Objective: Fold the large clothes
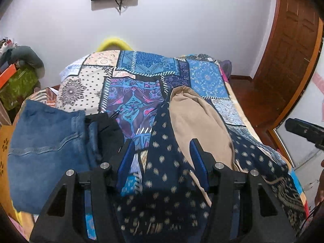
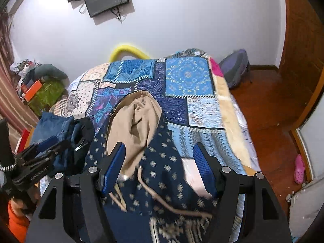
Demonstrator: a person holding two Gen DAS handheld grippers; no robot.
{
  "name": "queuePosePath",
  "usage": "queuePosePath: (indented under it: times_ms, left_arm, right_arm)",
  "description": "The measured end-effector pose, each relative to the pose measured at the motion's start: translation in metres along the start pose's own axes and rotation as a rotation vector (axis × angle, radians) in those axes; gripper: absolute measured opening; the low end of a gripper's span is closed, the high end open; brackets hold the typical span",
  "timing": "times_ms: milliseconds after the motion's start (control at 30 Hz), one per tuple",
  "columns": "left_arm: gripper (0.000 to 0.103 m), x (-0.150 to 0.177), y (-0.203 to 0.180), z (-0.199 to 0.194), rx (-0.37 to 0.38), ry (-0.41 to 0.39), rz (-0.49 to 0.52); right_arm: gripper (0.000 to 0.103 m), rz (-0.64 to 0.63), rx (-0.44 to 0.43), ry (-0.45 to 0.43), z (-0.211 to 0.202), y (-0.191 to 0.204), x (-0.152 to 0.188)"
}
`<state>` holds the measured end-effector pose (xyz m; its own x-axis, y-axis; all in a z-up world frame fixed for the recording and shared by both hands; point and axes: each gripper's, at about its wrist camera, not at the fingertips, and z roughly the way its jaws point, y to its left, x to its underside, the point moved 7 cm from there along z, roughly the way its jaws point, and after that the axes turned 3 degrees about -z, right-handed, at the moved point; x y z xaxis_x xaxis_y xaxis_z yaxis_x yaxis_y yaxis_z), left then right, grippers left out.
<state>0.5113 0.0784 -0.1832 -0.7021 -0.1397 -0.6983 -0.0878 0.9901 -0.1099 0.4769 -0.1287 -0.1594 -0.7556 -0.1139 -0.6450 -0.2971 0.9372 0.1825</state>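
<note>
2 hand-held grippers are poised over a bed (image 2: 226, 93) with a patchwork-printed cover, and both are seen spread wide, nothing pinched between the blue ribbed pads. The left hand-held gripper (image 1: 162, 160) and the right hand-held gripper (image 2: 160, 166) each hang above a large navy garment (image 1: 166, 192) dotted with pale motifs, which lies rumpled near the foot of the bed, its tan lining (image 2: 133, 121) turned outward and a tan drawcord (image 2: 162, 200) trailing across it. The step in hand is judged to be the first grasp before spreading; edges or corners must next be found and pinched. The cloth looks soft and limp, possibly woven, though blur hides the weave. Folded blue denim (image 1: 44, 145) is stacked to the left.
</note>
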Motion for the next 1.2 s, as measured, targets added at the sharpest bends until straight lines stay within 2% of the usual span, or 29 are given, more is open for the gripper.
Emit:
queuePosePath:
  times_ms: [233, 333, 400, 567, 600, 633, 667, 700, 733, 767, 933, 1100, 1200]
  left_arm:
    - [0.055, -0.010, 0.007, 0.072, 0.012, 0.104, -0.052]
    - [0.055, 0.000, 0.011, 0.109, 0.033, 0.203, -0.106]
    - [0.055, 0.005, 0.013, 0.125, 0.050, 0.236, -0.142]
    - [0.056, 0.007, 0.016, 0.138, 0.055, 0.205, -0.160]
    - [0.055, 0.007, 0.017, 0.138, 0.060, 0.207, -0.161]
    - [0.054, 0.007, 0.017, 0.138, 0.067, 0.209, -0.162]
    - [0.046, 0.006, 0.017, 0.138, 0.078, 0.213, -0.163]
    - [0.031, 0.005, 0.017, 0.138, 0.093, 0.216, -0.159]
    - [0.023, 0.004, 0.017, 0.137, 0.106, 0.223, -0.161]
    - [0.012, 0.004, 0.016, 0.137, 0.111, 0.232, -0.163]
    - [0.008, 0.003, 0.016, 0.115, 0.115, 0.235, -0.142]
    - [0.008, 0.002, 0.012, 0.048, 0.155, 0.164, -0.068]
    - [0.008, 0.011, 0.009, 0.001, 0.194, 0.141, -0.043]
  right_arm:
    - [0.065, 0.083, -0.039, 0.136, 0.083, -0.009, -0.007]
    - [0.065, 0.136, -0.066, 0.207, 0.117, -0.014, -0.005]
    - [0.065, 0.168, -0.059, 0.244, 0.134, -0.019, -0.003]
    - [0.063, 0.243, -0.048, 0.345, 0.169, -0.036, 0.013]
    - [0.060, 0.256, -0.066, 0.359, 0.173, -0.037, 0.017]
    - [0.049, 0.258, -0.082, 0.359, 0.174, -0.036, 0.019]
    - [0.036, 0.257, -0.097, 0.357, 0.173, -0.035, 0.020]
    - [0.028, 0.249, -0.120, 0.356, 0.170, -0.031, 0.019]
    - [0.015, 0.236, -0.132, 0.356, 0.166, -0.027, 0.018]
    - [0.012, 0.223, -0.124, 0.348, 0.162, -0.025, 0.015]
    - [0.009, 0.133, -0.061, 0.257, 0.120, -0.015, 0.004]
    - [0.009, 0.065, -0.072, 0.182, 0.056, -0.003, -0.003]
    - [0.009, 0.025, -0.105, 0.159, 0.019, 0.007, 0.007]
